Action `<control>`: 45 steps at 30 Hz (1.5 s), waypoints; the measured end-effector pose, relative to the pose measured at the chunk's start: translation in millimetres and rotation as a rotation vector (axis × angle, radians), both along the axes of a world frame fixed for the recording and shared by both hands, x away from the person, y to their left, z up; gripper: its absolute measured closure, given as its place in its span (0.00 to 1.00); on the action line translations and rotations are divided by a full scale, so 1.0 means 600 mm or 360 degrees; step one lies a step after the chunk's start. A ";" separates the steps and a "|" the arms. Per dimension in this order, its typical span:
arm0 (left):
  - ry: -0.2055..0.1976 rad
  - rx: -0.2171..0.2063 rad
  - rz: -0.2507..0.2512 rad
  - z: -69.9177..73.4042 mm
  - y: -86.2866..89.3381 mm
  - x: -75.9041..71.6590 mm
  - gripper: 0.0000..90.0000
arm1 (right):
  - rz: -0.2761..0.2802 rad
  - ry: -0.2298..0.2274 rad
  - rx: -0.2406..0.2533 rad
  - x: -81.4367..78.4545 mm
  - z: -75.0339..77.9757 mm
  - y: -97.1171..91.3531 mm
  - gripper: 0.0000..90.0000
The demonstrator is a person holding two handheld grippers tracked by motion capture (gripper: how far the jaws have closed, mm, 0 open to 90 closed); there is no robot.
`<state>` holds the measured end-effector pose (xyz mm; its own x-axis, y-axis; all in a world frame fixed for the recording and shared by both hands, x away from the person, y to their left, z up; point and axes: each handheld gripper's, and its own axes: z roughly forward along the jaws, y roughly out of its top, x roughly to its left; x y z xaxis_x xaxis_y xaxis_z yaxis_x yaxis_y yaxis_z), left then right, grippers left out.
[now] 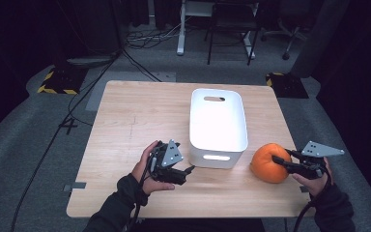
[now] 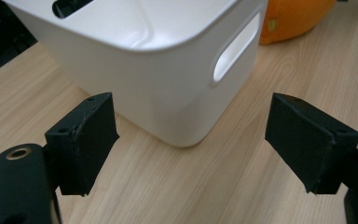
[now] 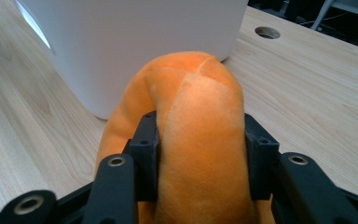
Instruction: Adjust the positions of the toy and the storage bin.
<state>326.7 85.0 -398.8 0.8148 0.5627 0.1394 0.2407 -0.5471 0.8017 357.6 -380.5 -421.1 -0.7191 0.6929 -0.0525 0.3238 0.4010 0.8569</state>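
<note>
An orange plush toy (image 1: 269, 163) is pinched between the pads of the right gripper (image 1: 281, 160) (fabric squeezed inward), resting on the wooden table (image 1: 140, 121) just right of the white bin (image 1: 218, 126). The left gripper (image 1: 189, 170) is held near the bin's front left corner, jaws spread wide, nothing between them.

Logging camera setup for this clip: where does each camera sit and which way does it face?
High view: above the person's side, looking forward and down on the table; forearms, both grippers show.
Left gripper view: rides the left gripper, open jaws facing the white bin.
Right gripper view: rides the right gripper, clamping the orange plush toy.
All share bin and toy.
</note>
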 end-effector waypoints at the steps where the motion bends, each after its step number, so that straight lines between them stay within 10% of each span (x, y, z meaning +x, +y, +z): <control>1: -0.0003 0.0009 0.0007 -0.003 0.004 0.001 0.19 | -0.0004 0.0002 0.0007 0.000 0.000 0.000 0.64; 16: 0.0104 0.0314 0.0191 -0.100 0.093 0.011 0.19 | 0.0010 0.0009 0.0008 0.002 0.000 0.000 0.63; 45: 0.0398 0.0070 0.0344 -0.173 0.192 0.012 0.16 | 0.0048 -0.0017 -0.0020 0.002 -0.001 0.007 0.67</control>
